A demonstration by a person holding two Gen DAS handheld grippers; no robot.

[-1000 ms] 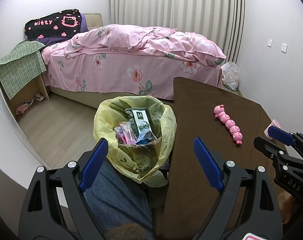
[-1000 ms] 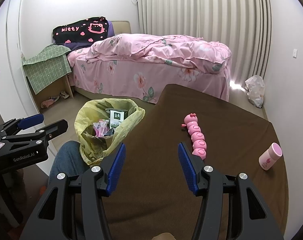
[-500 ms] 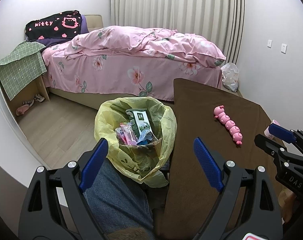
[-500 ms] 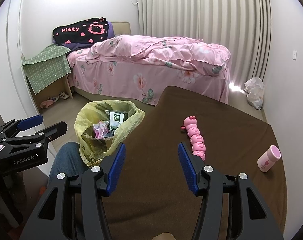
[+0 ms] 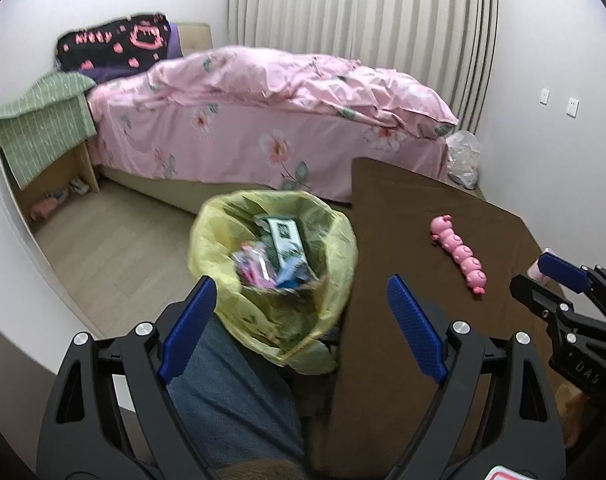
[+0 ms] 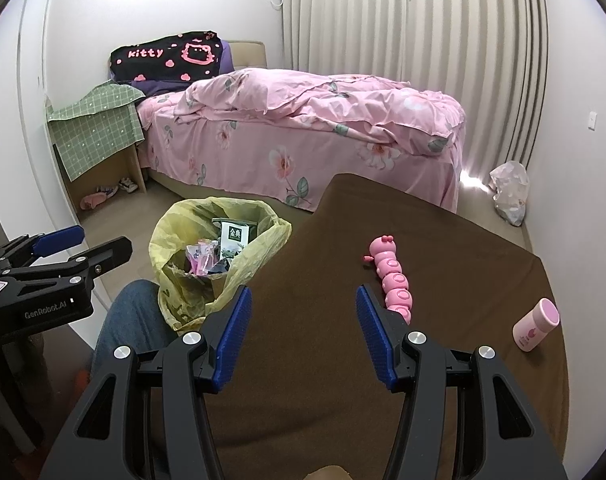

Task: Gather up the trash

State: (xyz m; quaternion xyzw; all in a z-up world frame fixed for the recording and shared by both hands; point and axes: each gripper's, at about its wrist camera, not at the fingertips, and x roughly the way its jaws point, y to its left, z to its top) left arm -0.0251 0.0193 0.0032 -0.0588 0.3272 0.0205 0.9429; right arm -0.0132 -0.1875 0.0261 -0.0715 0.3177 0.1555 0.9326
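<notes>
From my left claw [image 5: 299,320], jaws wide and holding nothing, I look down into the bin [image 5: 275,280], its yellow bag already holding a carton [image 5: 285,240] and some wrappers [image 5: 255,266]. It stands on the floor just beside the brown bench [image 5: 403,240], near my knee [image 5: 231,392]. On the bench lies a pink caterpillar toy [image 5: 461,258], and my other claw shows at the right edge.

From my right claw [image 6: 303,320], also wide and empty, I hover over the bench [image 6: 303,400]. The caterpillar toy [image 6: 391,276] lies just ahead of my right finger, and a small pink bottle [image 6: 535,324] lies on its side further right. The bin [image 6: 219,256] sits off the bench's left edge.

I judge the collecting mostly done: trash is in the bag, and only the bottle, if it counts as trash, looks left to take. A white bag [image 6: 509,192] also lies on the floor by the wall.
</notes>
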